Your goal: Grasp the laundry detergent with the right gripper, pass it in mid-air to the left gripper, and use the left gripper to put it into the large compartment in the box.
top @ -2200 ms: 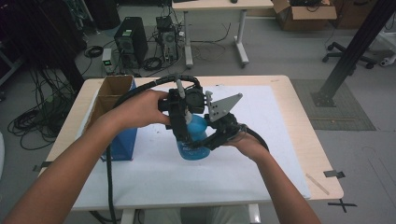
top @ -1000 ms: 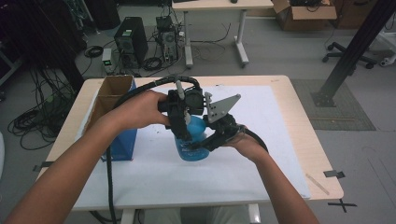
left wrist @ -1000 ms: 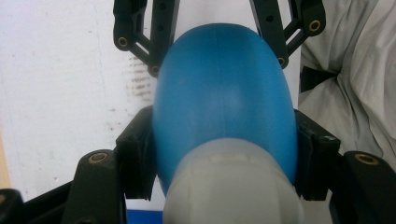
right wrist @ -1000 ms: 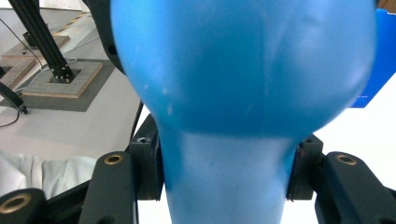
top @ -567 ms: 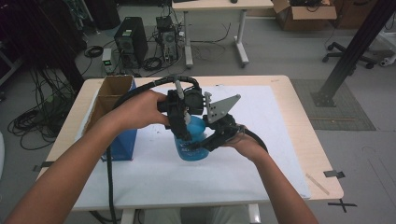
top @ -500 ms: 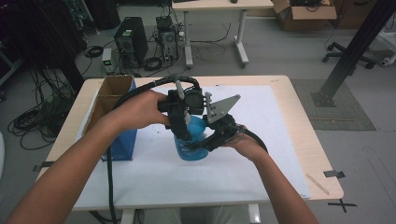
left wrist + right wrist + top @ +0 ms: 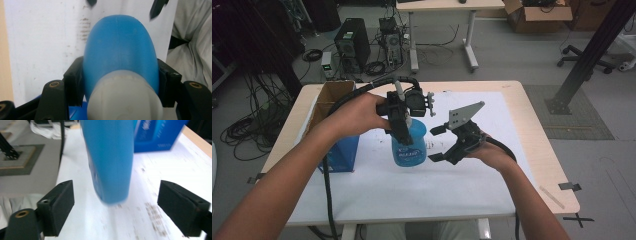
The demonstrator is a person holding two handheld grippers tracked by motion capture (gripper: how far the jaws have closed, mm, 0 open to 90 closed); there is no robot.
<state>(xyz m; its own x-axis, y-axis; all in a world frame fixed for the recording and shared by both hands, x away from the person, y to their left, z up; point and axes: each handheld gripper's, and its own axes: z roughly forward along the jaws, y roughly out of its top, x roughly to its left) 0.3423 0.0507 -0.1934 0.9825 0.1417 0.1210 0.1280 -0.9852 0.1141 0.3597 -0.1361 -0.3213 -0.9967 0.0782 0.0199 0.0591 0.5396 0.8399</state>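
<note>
Spanning most of the high view, the wooden table (image 7: 532, 107) carried a white sheet (image 7: 492, 170) marked with faint smudges. At the table's left edge stood a blue carton (image 7: 343, 154) with an open cardboard box (image 7: 328, 96) just behind it.

Near the middle of the sheet, the blue spray bottle (image 7: 410, 145) was held upright in the left gripper (image 7: 404, 132), which came down on it from above. In the left gripper view its two black jaws were clenched on the bottle's shoulder (image 7: 120, 50), one pad pressed to each side, with the whitish cap (image 7: 125, 100) rising between them toward the camera.

The right gripper (image 7: 443, 143) sat just to the right of the bottle, its jaws having just been opening. In the right gripper view the two pads (image 7: 61, 205) stood wide apart, clear of the blue bottle body (image 7: 110, 162) on both sides, so that tool had released its hold; the bottle lay beyond and between them, untouched. The grey three-cornered plate (image 7: 465, 114) stood up on top of the right gripper.
</note>
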